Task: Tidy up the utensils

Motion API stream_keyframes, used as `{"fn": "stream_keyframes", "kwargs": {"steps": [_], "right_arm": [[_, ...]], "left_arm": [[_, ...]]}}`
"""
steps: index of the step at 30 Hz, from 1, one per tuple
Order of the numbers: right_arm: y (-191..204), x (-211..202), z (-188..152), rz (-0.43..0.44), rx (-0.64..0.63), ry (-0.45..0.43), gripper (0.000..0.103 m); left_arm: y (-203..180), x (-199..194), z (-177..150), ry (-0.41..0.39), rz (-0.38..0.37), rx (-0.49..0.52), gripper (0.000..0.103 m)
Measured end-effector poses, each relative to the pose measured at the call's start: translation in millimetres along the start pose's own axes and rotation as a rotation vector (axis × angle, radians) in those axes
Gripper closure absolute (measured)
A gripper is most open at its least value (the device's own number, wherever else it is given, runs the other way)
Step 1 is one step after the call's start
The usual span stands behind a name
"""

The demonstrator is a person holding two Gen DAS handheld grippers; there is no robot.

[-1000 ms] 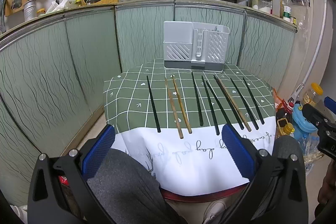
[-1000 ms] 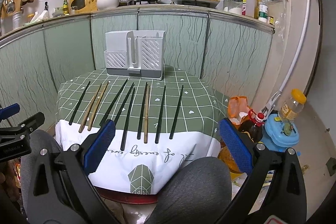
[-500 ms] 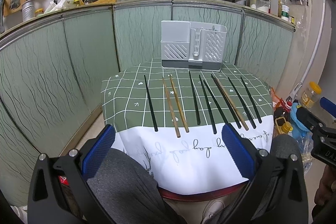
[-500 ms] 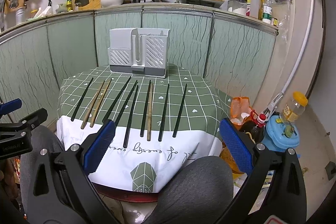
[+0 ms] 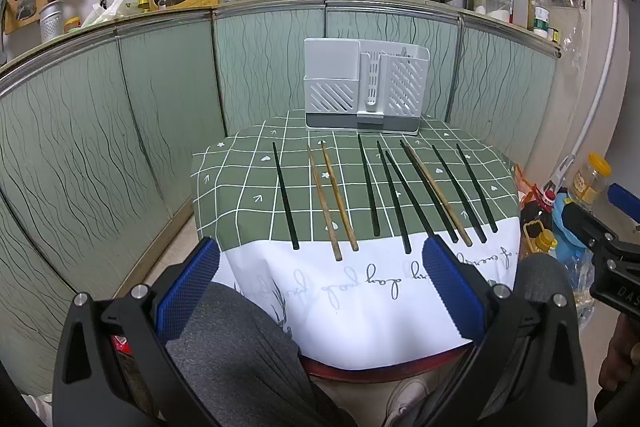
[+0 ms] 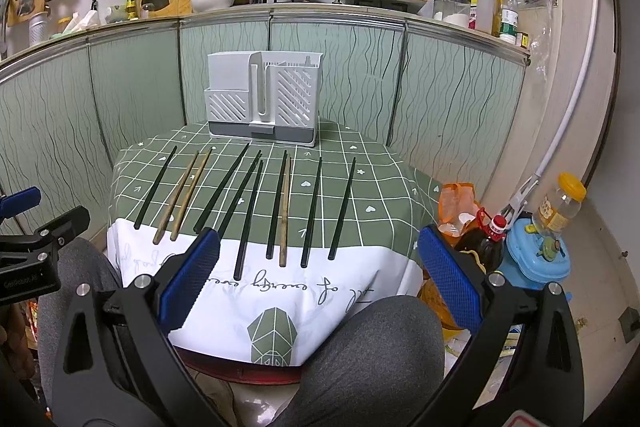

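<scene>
Several chopsticks lie side by side on a small table with a green checked cloth [image 5: 240,195]: black chopsticks [image 5: 285,195] and a wooden pair [image 5: 330,195], also seen from the right wrist as black chopsticks [image 6: 312,205] and a wooden pair [image 6: 186,193]. A white slotted utensil holder [image 5: 364,87] [image 6: 262,97] stands upright at the table's far edge. My left gripper [image 5: 320,285] hangs open over a grey-clad knee, short of the table's front edge. My right gripper [image 6: 318,275] is open too, in front of the table, with nothing between its fingers.
Green wavy-patterned cabinet panels [image 5: 120,115] wrap behind the table. On the floor to the right stand bottles [image 6: 486,239], a blue container [image 6: 534,259] and an orange bag [image 6: 458,203]. The person's grey-trousered knees [image 6: 360,359] sit under both grippers.
Both views have shifted slightly; the table and holder sit a little nearer and more centred. Both grippers stay open and no chopstick has moved.
</scene>
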State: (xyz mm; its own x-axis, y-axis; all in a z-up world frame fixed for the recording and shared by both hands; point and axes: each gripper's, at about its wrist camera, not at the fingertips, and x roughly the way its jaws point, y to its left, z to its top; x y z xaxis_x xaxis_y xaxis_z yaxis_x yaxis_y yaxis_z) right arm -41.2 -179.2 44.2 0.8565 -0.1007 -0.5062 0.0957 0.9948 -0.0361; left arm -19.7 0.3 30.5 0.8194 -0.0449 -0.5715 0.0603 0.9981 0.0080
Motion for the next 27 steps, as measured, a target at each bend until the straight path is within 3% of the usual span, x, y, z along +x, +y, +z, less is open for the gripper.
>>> {"fn": "stream_keyframes", "kwargs": {"steps": [21, 27], "right_arm": [[-7, 5, -1, -0.015, 0.018, 0.016, 0.008], [-9, 13, -4, -0.027, 0.016, 0.029, 0.008]], "left_arm": [[2, 3, 1, -0.014, 0.047, 0.023, 0.004], [-2, 9, 0, -0.026, 0.084, 0.07, 0.004]]}}
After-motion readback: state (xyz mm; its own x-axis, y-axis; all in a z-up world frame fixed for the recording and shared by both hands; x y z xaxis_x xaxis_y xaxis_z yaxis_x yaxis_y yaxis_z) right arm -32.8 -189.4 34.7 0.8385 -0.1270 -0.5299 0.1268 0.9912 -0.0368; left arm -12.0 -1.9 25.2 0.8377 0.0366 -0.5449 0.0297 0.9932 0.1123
